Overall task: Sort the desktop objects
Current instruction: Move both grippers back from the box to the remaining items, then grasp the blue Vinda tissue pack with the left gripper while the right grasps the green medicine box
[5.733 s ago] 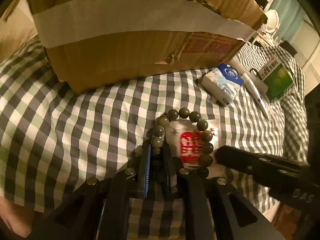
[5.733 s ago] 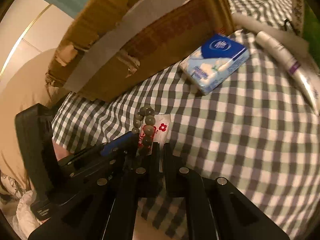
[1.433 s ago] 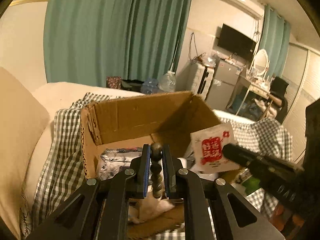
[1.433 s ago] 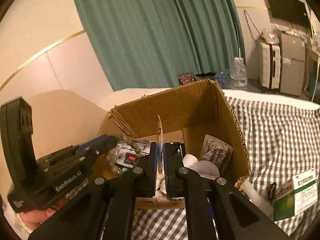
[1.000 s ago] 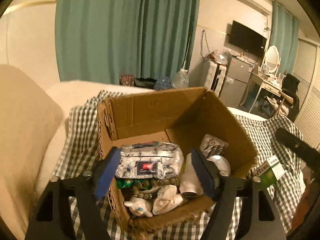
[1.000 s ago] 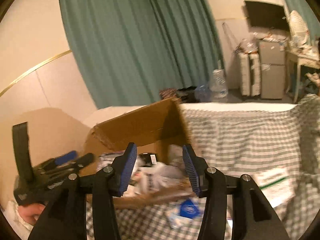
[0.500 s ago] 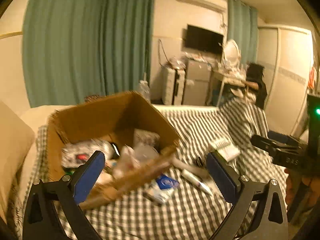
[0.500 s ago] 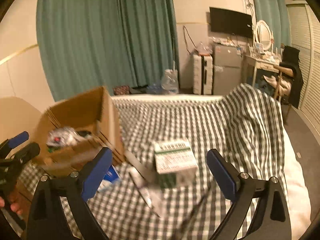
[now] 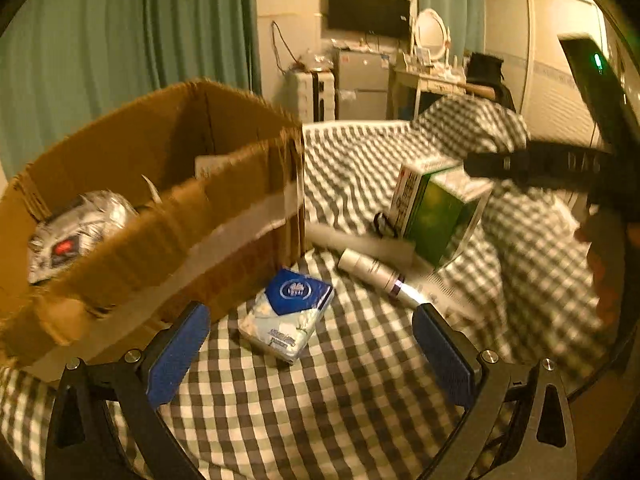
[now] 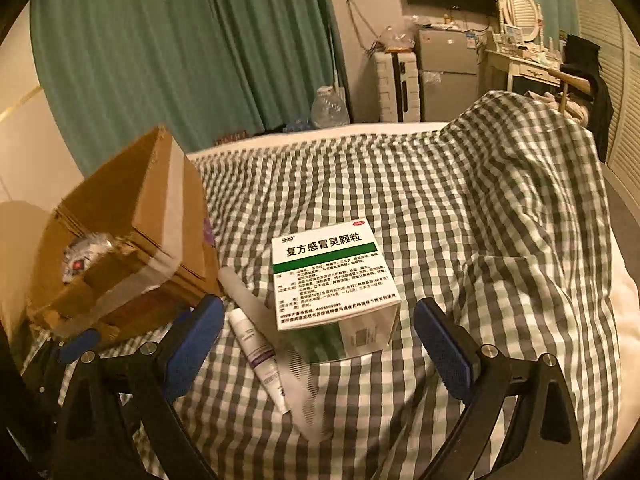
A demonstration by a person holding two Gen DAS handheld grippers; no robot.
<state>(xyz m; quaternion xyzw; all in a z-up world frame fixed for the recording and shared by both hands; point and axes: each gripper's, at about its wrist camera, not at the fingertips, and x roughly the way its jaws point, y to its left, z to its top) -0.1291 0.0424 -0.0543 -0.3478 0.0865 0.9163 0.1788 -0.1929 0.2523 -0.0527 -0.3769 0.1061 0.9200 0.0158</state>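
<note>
A bed (image 10: 460, 208) covered in a green-and-white checked cloth carries everything. Toward its left side stands an open cardboard box (image 9: 168, 184) with a strip of pale tape across its near wall; a silvery patterned packet (image 9: 76, 228) lies inside at the left end. Near the middle of the bed sits a green-and-white medicine box (image 10: 334, 276) printed with Chinese text. Between it and the cardboard box lie a pale grey tube (image 10: 246, 294) and, just in front of that, a white tube with a purple band (image 10: 258, 354), both close to the medicine box. A blue-and-white tissue pack (image 9: 288, 314) rests on the cloth just in front of the cardboard box's near right corner. The left gripper (image 9: 308, 354) hangs above the tissue pack with its jaws spread wide and empty. The right gripper (image 10: 320, 352) hangs over the medicine box, jaws likewise wide and holding nothing.
</note>
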